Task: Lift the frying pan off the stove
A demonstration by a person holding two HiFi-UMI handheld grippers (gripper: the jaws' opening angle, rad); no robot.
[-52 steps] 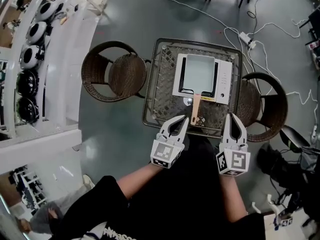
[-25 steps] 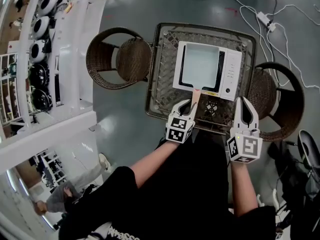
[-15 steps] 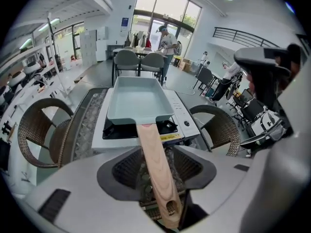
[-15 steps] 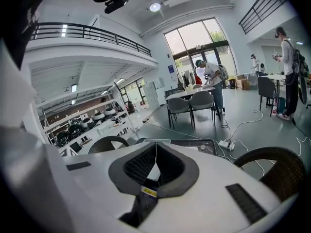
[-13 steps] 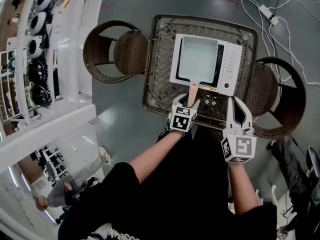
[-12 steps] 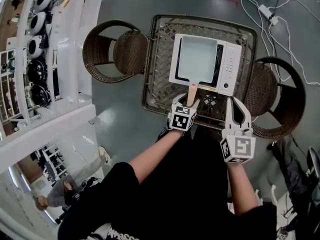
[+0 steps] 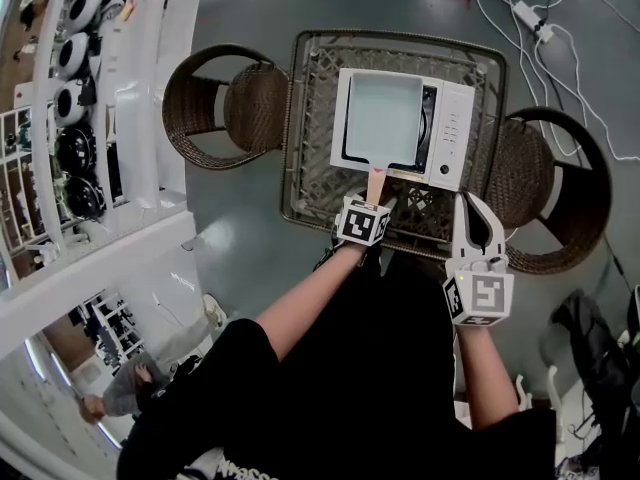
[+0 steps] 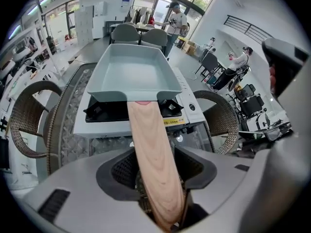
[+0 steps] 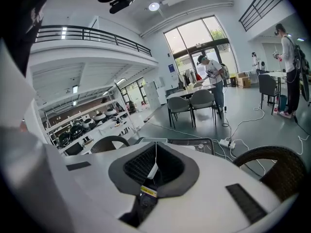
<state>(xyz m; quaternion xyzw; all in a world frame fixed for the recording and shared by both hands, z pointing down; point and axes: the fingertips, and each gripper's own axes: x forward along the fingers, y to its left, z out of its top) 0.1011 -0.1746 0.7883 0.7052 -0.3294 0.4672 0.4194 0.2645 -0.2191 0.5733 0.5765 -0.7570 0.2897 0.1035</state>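
Observation:
A pale grey square frying pan (image 7: 382,118) with a wooden handle (image 7: 376,182) sits on a white portable stove (image 7: 447,133) on the wicker table. My left gripper (image 7: 369,203) is at the handle's near end. In the left gripper view the handle (image 8: 151,154) runs back between the spread pads of this gripper (image 8: 155,176), which stand beside it without clearly pressing; the pan (image 8: 131,72) rests on the burner. My right gripper (image 7: 474,208) hovers over the table's near right edge, its jaws closed together and empty (image 9: 154,166).
The wicker table (image 7: 300,168) with a glass top has a round wicker chair (image 7: 215,108) on its left and another (image 7: 555,183) on its right. Cables (image 7: 545,23) trail on the floor beyond. White shelves with pans (image 7: 70,68) stand at far left.
My left gripper has moved forward along the handle, so the handle now lies between its jaws. The right gripper has barely shifted.

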